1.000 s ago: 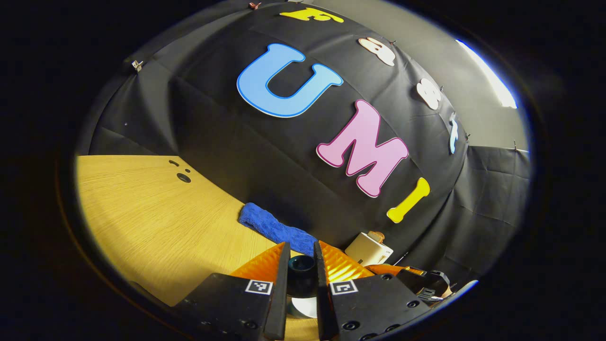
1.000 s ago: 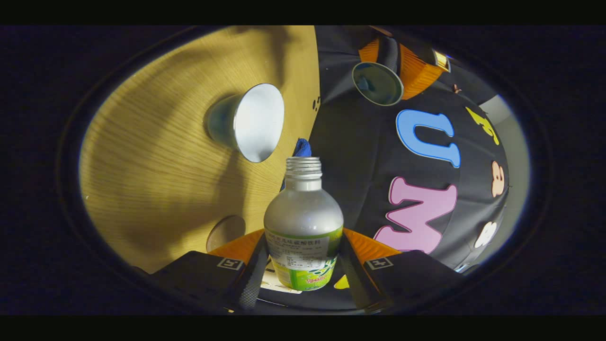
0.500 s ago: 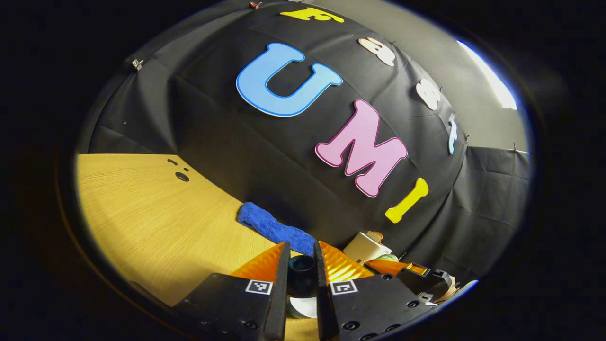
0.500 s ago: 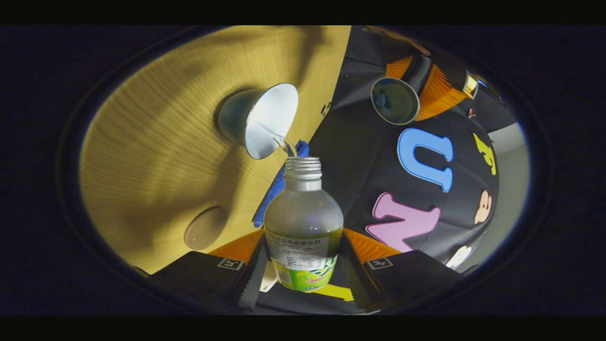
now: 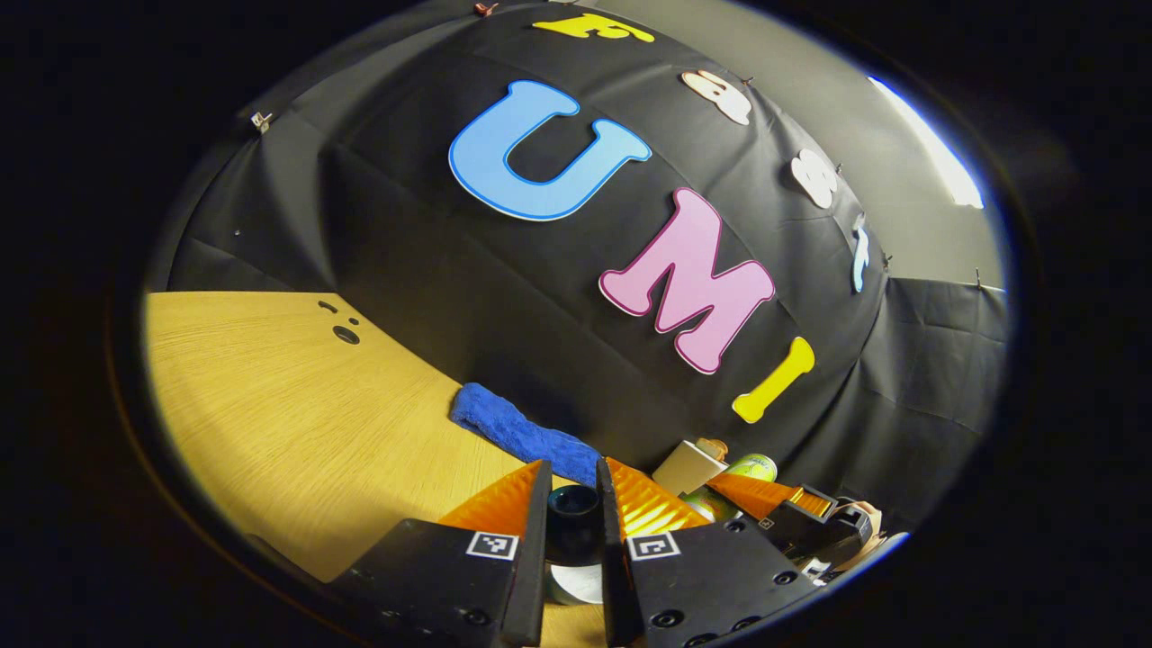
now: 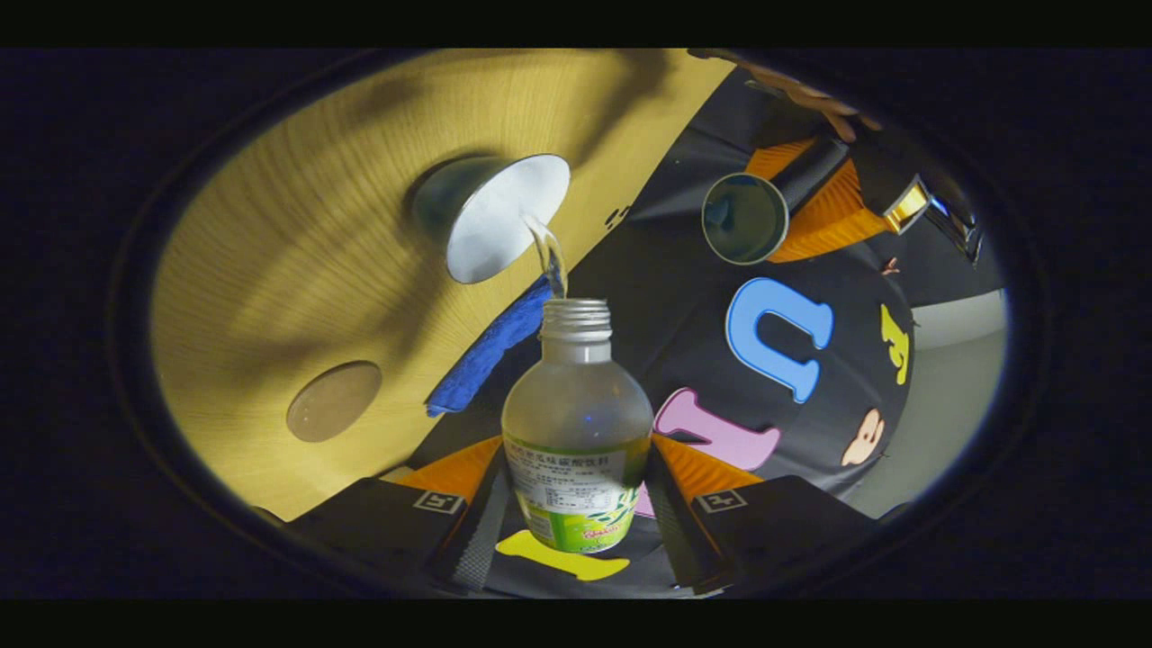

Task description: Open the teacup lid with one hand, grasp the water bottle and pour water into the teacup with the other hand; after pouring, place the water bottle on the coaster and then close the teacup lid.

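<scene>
In the right gripper view, my right gripper [image 6: 576,450] is shut on a clear water bottle [image 6: 576,423] with a green label, tipped so its open mouth points at the teacup [image 6: 504,225]. A thin stream of water [image 6: 551,261] runs from the mouth into the cup's white inside. The round brown coaster [image 6: 335,400] lies bare on the table near the cup. Farther off, my left gripper [image 6: 783,202] holds the lid [image 6: 742,219] up in the air. In the left gripper view, my left gripper [image 5: 573,472] is shut on the lid's dark knob [image 5: 574,526].
A rolled blue cloth [image 5: 522,436] lies on the wooden table [image 5: 297,414] by the booth wall, beyond the cup [image 6: 486,355]. A small white box [image 5: 688,466] stands at the wall. The right gripper [image 5: 765,490] with the bottle's green base shows beside it.
The right gripper has tilted the bottle further and water now flows into the teacup. The left gripper holds the lid still; the bottle has come into its view at lower right.
</scene>
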{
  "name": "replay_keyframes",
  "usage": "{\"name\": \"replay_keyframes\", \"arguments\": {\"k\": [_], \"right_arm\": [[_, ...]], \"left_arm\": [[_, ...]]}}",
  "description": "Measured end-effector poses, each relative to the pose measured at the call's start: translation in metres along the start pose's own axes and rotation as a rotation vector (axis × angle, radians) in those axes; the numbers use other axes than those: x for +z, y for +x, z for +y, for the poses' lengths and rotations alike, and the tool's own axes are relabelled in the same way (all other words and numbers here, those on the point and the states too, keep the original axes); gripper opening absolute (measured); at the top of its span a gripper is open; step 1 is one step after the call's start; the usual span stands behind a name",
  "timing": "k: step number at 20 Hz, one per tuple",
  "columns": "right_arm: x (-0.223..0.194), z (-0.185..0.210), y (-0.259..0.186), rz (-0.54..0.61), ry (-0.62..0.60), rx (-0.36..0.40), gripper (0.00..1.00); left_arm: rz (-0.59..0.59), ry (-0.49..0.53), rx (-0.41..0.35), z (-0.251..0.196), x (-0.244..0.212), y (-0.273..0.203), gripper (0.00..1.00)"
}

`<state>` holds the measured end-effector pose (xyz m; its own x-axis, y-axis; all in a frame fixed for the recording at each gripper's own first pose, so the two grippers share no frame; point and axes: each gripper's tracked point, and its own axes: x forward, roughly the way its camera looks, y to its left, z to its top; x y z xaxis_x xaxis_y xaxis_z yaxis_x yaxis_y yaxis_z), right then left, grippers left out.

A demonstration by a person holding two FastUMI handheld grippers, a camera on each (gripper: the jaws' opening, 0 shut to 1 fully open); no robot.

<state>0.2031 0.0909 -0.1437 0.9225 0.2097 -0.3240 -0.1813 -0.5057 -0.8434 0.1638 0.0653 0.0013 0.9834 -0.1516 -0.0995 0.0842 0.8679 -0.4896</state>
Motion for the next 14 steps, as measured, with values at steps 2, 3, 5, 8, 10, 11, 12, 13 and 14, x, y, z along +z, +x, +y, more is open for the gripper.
{"name": "replay_keyframes", "arguments": {"k": [2, 3, 5, 8, 10, 11, 12, 13, 14], "right_arm": [[0.004, -0.006, -0.002, -0.006, -0.087, -0.022, 0.78], [0.007, -0.010, -0.002, -0.015, -0.132, -0.038, 0.78], [0.013, -0.016, -0.007, -0.025, -0.172, -0.060, 0.78], [0.011, -0.026, -0.003, -0.022, -0.190, -0.082, 0.78], [0.010, -0.029, -0.004, -0.022, -0.194, -0.086, 0.78], [0.009, -0.030, -0.004, -0.022, -0.196, -0.090, 0.78], [0.009, -0.031, -0.004, -0.023, -0.198, -0.092, 0.77], [0.009, -0.031, -0.005, -0.026, -0.201, -0.092, 0.77], [0.010, -0.031, -0.005, -0.027, -0.205, -0.092, 0.77]], "left_arm": [[-0.001, -0.002, -0.001, 0.000, -0.001, 0.001, 0.30], [-0.001, -0.004, -0.001, 0.000, -0.002, 0.002, 0.30], [0.001, -0.006, -0.001, 0.000, -0.003, 0.002, 0.30], [0.001, -0.008, -0.003, -0.001, -0.002, 0.001, 0.30], [0.001, -0.008, -0.002, -0.001, -0.003, 0.001, 0.29], [0.000, -0.008, -0.004, -0.001, -0.004, 0.002, 0.30], [0.000, -0.009, -0.004, -0.001, -0.003, 0.002, 0.30], [0.001, -0.008, -0.004, -0.001, -0.003, 0.001, 0.30], [0.001, -0.009, -0.005, -0.001, -0.003, 0.001, 0.30]]}}
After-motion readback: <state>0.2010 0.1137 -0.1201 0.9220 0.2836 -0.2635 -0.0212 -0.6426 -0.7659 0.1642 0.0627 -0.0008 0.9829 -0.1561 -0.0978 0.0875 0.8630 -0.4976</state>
